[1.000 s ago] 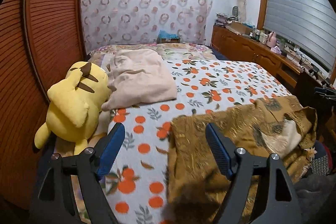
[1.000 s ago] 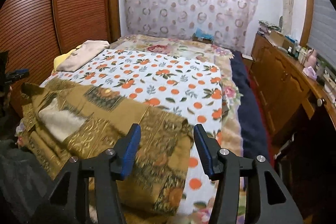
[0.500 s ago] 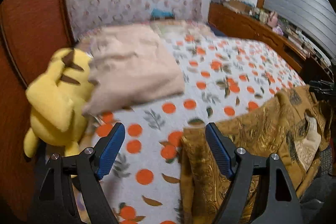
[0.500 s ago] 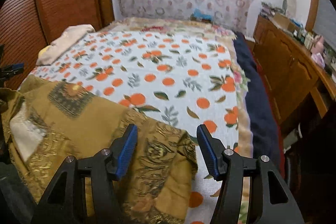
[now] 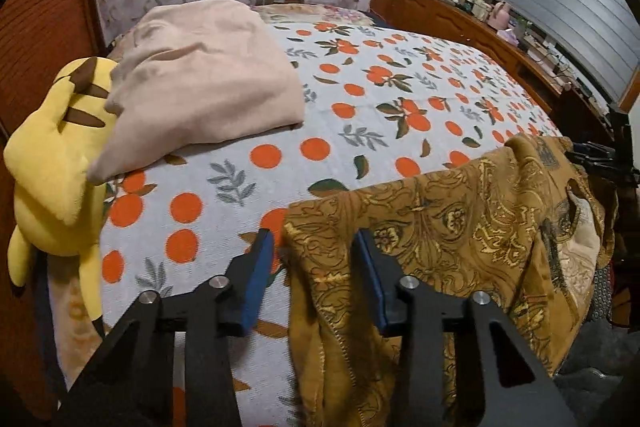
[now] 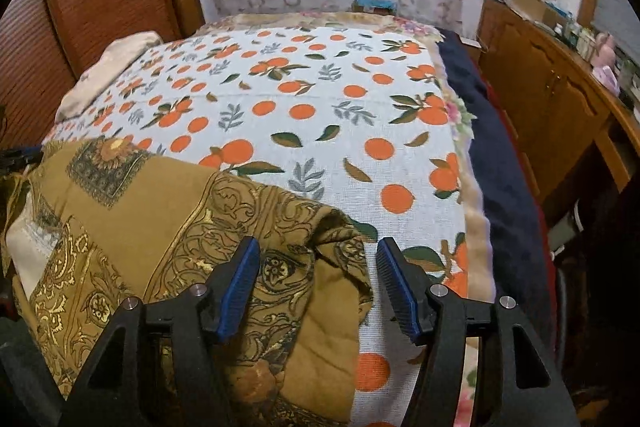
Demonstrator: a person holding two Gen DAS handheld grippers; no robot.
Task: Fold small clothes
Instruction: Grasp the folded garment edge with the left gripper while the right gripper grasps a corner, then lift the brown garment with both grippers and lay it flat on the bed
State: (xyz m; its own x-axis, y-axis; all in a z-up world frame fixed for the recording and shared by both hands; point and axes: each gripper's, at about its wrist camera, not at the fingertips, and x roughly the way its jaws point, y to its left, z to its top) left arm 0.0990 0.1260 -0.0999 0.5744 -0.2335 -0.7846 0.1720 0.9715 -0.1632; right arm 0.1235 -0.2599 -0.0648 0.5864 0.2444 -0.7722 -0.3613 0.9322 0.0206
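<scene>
Brown-gold patterned cloth, the garment (image 5: 460, 227) to be folded, lay across the near end of the bed (image 5: 360, 131), its long axis running sideways from one gripper to the other. Off to the far left of the left gripper (image 5: 314, 247) sat a yellow plush toy (image 5: 52, 155), with a pink folded cloth (image 5: 200, 75) ahead and to the left, both well apart from the work. The left gripper's jaws were closing, narrowed about the garment's left corner, which lay between them; whether the pads already pressed the cloth could not be told. The right gripper (image 6: 318, 259) stood fairly wide, its jaws opening a little, the bunched right corner of the garment (image 6: 200, 219) between them but not pinched. Each gripper was nearest its own corner, so the coming lift likely turns on both biting there. The garment's near edge hung out of sight below the fingers, and its middle was crumpled, hiding its real shape.
</scene>
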